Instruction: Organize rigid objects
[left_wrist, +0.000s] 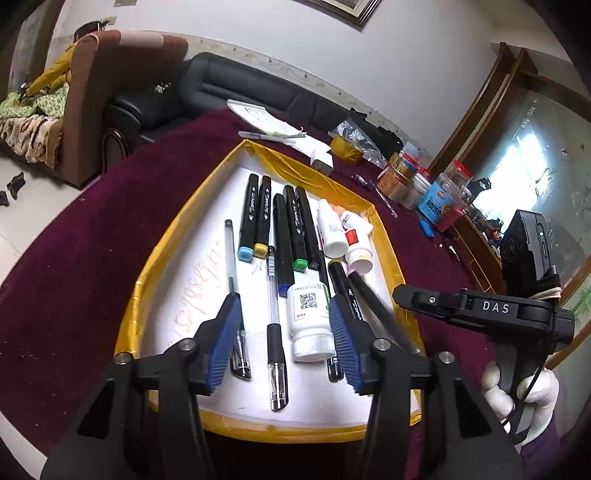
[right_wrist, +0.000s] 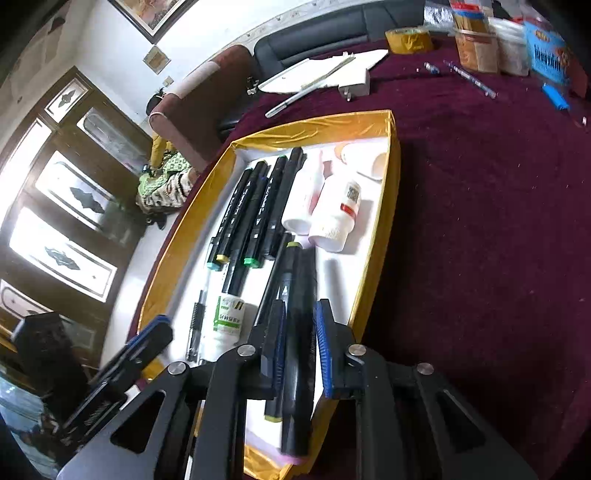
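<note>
A shallow tray (left_wrist: 147, 280) with yellow taped walls and a white floor holds several black markers (left_wrist: 255, 218), two gel pens (left_wrist: 275, 332) and white bottles (left_wrist: 308, 321). My left gripper (left_wrist: 284, 317) hovers open over the tray's near part, its blue pads either side of a gel pen and a white bottle. My right gripper (right_wrist: 300, 332) is shut on a black marker (right_wrist: 301, 362) at the tray's (right_wrist: 393, 206) near right side. It also shows in the left wrist view (left_wrist: 402, 295). More markers (right_wrist: 255, 206) and bottles (right_wrist: 336, 214) lie ahead of it.
The tray sits on a maroon cloth (left_wrist: 74, 258). At the far side lie papers with a pen (left_wrist: 273, 125), a white charger (right_wrist: 354, 83), a yellow tape roll (right_wrist: 408, 38), jars and tubs (left_wrist: 439, 195) and loose pens (right_wrist: 472, 81). Sofas (left_wrist: 240, 85) stand beyond.
</note>
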